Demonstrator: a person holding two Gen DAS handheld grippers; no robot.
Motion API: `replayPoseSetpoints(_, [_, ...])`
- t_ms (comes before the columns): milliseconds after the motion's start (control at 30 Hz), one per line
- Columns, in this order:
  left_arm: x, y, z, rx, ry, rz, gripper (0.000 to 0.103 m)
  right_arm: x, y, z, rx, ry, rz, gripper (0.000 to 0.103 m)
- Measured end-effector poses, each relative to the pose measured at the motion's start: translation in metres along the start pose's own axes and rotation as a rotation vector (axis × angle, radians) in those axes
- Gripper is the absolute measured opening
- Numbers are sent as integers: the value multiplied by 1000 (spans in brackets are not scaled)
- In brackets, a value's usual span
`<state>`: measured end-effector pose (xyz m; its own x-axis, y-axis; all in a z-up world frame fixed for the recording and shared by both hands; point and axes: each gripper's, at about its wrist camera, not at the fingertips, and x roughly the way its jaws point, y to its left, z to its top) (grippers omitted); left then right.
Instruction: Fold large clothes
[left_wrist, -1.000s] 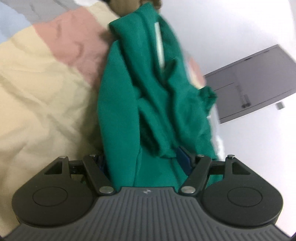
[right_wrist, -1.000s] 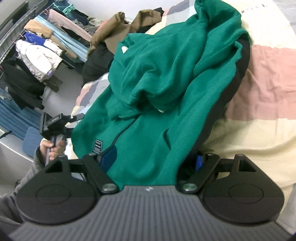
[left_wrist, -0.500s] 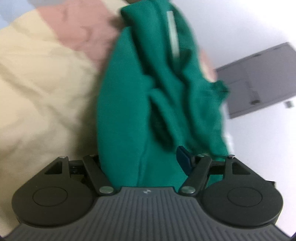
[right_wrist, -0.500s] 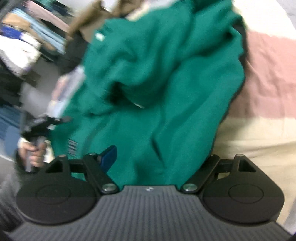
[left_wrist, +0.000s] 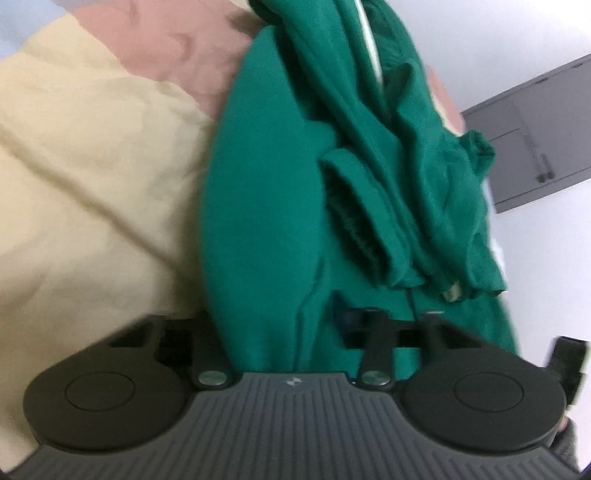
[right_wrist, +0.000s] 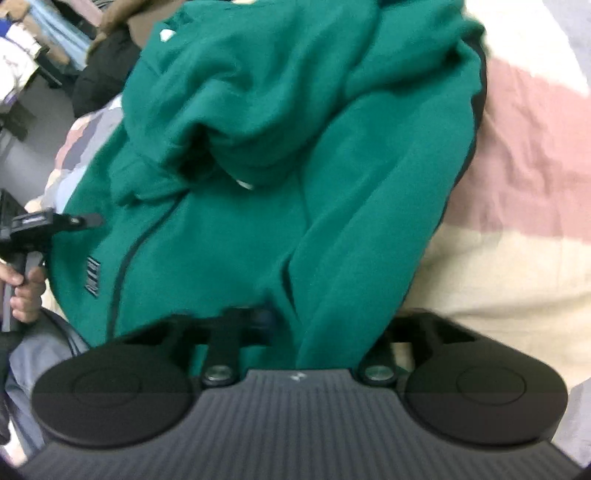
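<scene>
Two grippers: both are at the near hem of one green hoodie (right_wrist: 280, 155), and both sets of jaws are closing at this moment.
Change since a second ago: the jaws of each gripper stood wide around the cloth then; now they have drawn in narrow, with the hem bunched between them.
Left gripper (left_wrist: 291, 321): jaws narrow on green fabric at the hoodie's near edge; the pads are largely hidden by the cloth, so I judge from the pinched fold that they are pressing on it.
Right gripper (right_wrist: 306, 325): jaws narrow too, with the near edge of the hoodie rising in a ridge from between them.
Camera shift: both views have tipped further down toward the bed (left_wrist: 92, 177), and the garment fills more of each picture than it did a second ago.
Hoodie's place: crumpled on the bed's patchwork cover (right_wrist: 517, 177), hood and sleeves heaped toward the far side, a white drawcord (left_wrist: 373, 55) showing in the left wrist view.
Other hand in view: at the far left of the right wrist view, a hand (right_wrist: 24, 291) grips the handle of the left gripper.
Background: more clothes (right_wrist: 33, 48) hang and lie at the far left, off the bed.
Meaning for the task: the grasp on the hem looks about made, so the likely next step is to lift and spread the hoodie flat; no fold is started yet.
</scene>
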<state>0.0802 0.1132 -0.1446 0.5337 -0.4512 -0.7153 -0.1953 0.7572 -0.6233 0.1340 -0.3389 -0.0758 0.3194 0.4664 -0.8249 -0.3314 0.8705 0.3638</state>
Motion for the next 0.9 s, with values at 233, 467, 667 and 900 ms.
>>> replayPoseSetpoints(233, [-63,-6,-4,-40,-110,-165,10,-77,14,2,-9,-221,64,13])
replayPoseSetpoints(467, [-145,-29,-24,-26,-154,-286,10,-155,19,-30,25,-361,180,13])
replayPoseSetpoints(667, [-199,-37,-68,-8,-139,-344,10,-200,35,-82,97,-402,271,13])
replayPoseSetpoints(900, [-217,-37,-100,-33,-160,-402,10,-221,40,-121,206,-447,321,13])
